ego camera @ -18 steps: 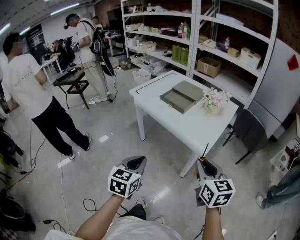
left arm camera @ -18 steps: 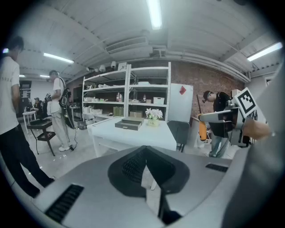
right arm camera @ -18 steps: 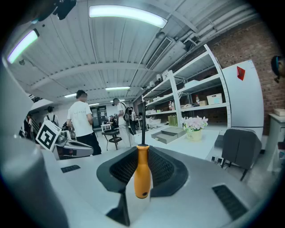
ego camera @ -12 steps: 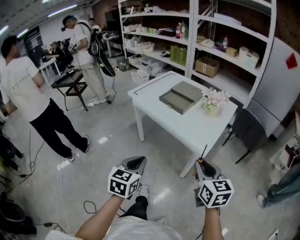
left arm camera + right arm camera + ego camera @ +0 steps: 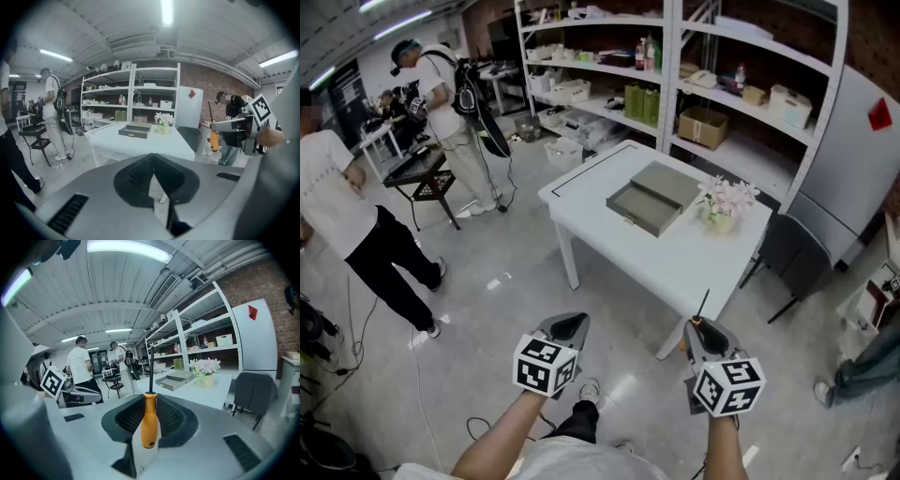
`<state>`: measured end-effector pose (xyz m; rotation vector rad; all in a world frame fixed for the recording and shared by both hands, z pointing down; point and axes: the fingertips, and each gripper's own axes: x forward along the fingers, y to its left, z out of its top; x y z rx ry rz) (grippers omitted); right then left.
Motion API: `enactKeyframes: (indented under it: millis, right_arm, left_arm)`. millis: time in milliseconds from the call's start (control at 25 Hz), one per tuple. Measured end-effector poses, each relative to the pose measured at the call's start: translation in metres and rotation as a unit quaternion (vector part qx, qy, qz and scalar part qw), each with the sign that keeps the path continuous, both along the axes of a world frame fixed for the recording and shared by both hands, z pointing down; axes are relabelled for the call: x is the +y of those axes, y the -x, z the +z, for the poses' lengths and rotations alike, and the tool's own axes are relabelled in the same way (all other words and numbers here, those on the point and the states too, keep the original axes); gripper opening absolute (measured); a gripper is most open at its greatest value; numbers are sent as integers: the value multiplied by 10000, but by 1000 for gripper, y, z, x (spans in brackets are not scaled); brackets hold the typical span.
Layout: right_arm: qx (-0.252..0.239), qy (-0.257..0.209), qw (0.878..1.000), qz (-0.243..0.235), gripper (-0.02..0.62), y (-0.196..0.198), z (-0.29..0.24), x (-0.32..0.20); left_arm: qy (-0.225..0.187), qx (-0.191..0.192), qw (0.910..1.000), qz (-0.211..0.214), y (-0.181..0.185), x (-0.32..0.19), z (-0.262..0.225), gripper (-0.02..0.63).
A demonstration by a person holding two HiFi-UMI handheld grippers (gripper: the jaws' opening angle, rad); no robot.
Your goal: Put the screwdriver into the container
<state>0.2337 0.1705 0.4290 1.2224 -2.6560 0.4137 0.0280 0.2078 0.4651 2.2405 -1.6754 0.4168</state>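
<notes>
Right tool (image 5: 701,326) clamps screwdriver (image 5: 149,425) by its handle; left tool (image 5: 151,161) closed, empty. Container (image 5: 654,197) at 12 o'clock on bench (image 5: 694,267), well apart: handle may slip in carry, or tip may hit the container rim.

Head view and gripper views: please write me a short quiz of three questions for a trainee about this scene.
1. True or false: the screwdriver already lies in the container.
2. Which gripper holds the screwdriver? A: the left one. B: the right gripper. C: neither.
3. Fill in: on the table, beside the container, stands a pot of ____.
Key: 1 false; 2 B; 3 flowers.
</notes>
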Motion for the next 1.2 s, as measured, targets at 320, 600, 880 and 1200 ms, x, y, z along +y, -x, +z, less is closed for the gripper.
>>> enactKeyframes:
  millis: [320, 600, 880, 1200]
  right_arm:
    - [38, 143, 9999, 41, 78, 27, 8, -61]
    - [88, 260, 9995, 143, 78, 53, 10, -111]
    - [228, 304, 9990, 255, 78, 84, 7, -153]
    - [329, 283, 9982, 414, 78, 114, 1, -195]
  left_arm:
    - [119, 74, 9999, 77, 25, -66, 9, 5]
    - [235, 116, 9994, 219, 50, -118, 13, 5]
    - [291, 206, 9987, 361, 79, -163, 16, 5]
    - [242, 309, 9983, 434, 116, -210, 14, 5]
